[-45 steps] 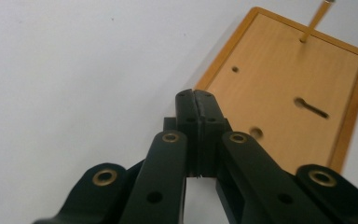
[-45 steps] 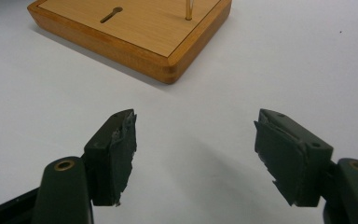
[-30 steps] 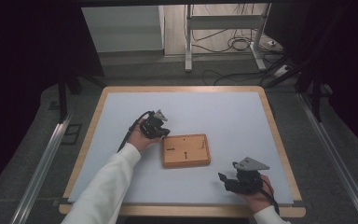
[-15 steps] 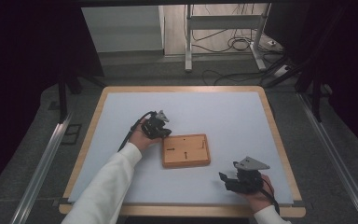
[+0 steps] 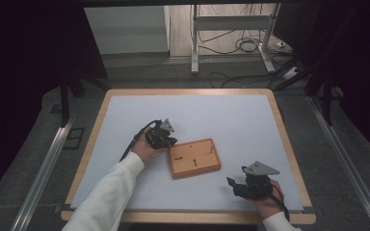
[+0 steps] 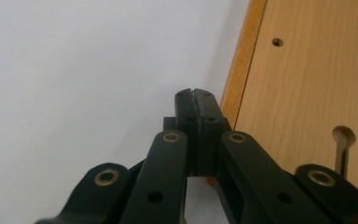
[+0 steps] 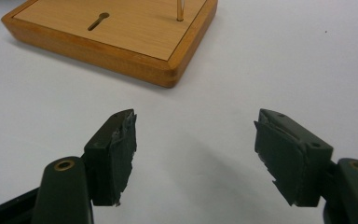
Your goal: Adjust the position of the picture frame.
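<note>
Nothing has shifted: left gripper (image 5: 169,141), jaws together, touches the wooden board (image 5: 194,158) at centre; right gripper (image 5: 236,186), jaws apart, waits lower right. Work barely begun.

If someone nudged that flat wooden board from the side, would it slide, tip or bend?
The wooden board lies low and flat, so it would probably slide on the smooth white table, not tip. It looks thick and solid, likely stiff. The thin pin standing on it seems more delicate.

Board (image 5: 194,157) mid-table (image 5: 221,115); L gripper (image 5: 167,140) at its left edge
</note>
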`<action>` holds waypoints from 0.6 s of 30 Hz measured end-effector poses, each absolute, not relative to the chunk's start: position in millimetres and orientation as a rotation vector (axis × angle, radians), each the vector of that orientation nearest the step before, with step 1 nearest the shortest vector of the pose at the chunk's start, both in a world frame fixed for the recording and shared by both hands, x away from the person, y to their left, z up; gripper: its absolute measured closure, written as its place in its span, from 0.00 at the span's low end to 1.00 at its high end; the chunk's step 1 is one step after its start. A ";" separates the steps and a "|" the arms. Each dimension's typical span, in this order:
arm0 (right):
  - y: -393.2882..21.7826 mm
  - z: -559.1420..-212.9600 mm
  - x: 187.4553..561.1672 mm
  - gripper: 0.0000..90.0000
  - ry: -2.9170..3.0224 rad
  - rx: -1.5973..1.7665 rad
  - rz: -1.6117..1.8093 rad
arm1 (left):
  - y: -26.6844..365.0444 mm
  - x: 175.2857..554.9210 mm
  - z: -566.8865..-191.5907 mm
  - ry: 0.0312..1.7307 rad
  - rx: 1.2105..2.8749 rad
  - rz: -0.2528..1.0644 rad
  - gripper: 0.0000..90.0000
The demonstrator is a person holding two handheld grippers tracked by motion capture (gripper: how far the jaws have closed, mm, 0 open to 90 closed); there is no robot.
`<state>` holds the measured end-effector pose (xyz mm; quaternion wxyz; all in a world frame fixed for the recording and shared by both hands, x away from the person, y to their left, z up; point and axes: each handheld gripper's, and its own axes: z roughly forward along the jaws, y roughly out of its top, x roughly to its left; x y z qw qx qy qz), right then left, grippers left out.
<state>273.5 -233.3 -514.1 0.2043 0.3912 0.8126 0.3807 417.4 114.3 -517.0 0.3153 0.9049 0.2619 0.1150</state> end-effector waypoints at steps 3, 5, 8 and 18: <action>-233.3 -514.2 273.5 0.33 2.265 1.093 1.059 | 114.2 408.7 -517.5 0.670 2.382 0.313 1.00; -233.0 -514.5 273.5 0.33 2.267 1.093 1.057 | 114.2 402.9 -518.1 0.661 2.373 0.319 1.00; -232.6 -514.8 273.7 0.33 2.268 1.093 1.054 | 114.7 395.7 -519.3 0.656 2.370 0.318 1.00; -234.2 -515.7 275.4 0.33 2.264 1.098 1.045 | 114.0 372.2 -519.4 0.611 2.372 0.292 1.00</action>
